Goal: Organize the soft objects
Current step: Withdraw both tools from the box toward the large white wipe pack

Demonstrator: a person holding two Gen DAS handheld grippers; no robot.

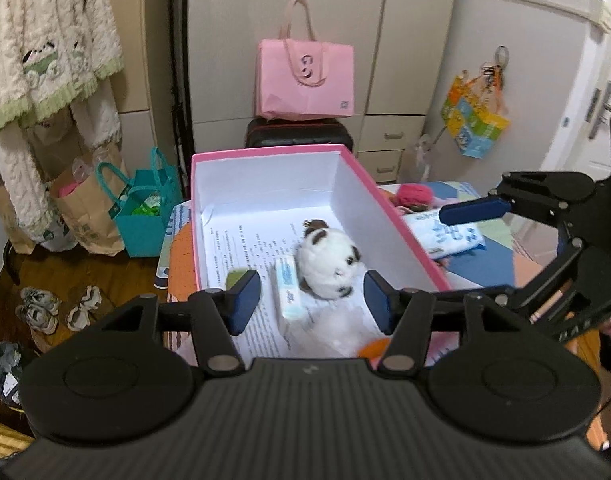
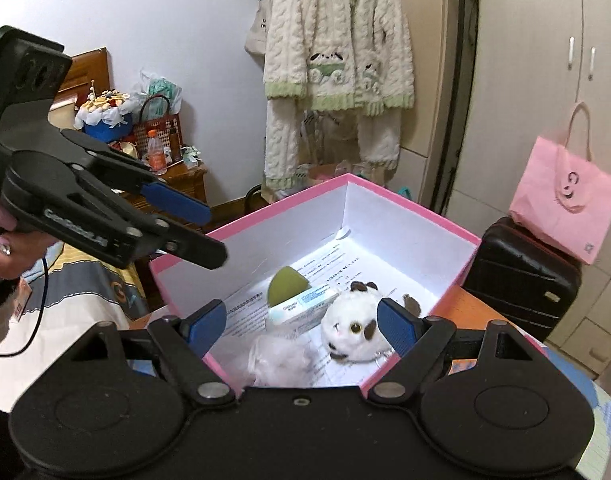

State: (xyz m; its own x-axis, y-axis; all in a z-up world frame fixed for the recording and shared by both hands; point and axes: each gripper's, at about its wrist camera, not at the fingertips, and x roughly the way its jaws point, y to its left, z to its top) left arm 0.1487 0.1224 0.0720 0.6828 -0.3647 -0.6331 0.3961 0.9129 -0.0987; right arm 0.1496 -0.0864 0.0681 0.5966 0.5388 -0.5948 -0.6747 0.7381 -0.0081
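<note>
Nearest the lens, the left tongs (image 1: 311, 300) stood partly open with nothing between the pads, hanging above the near end of the pink box (image 1: 361, 168), and the right tongs (image 2: 303, 326) gaped wide and empty over the same near rim. Just inside the box, below both pairs, lay a crumpled clear plastic bag (image 2: 279, 360); next to it sat a white and brown plush toy (image 2: 355, 336), and against the toy's side lay a small pack of tissues (image 2: 301, 304) with a green sponge (image 2: 285, 284) tucked behind it, all on a printed sheet of paper (image 1: 257, 240) lining the box floor. Beyond the box's right wall, a blue and white wipes pack (image 1: 445, 236) and a pink woolly thing (image 1: 413, 194) remained out on the patterned worktop (image 1: 493, 260), close to the right tongs as seen from the left camera. Farther off, behind the box, a pink tote bag (image 1: 305, 80) rested on a dark suitcase (image 2: 521, 276). By my reading, a soft item had probably just gone into the box and both hands were free for the next pick. The next move would likely call for the right tongs to swing out past the box wall, come down around the wipes pack or the woolly thing, and close gently before carrying it in.
</note>
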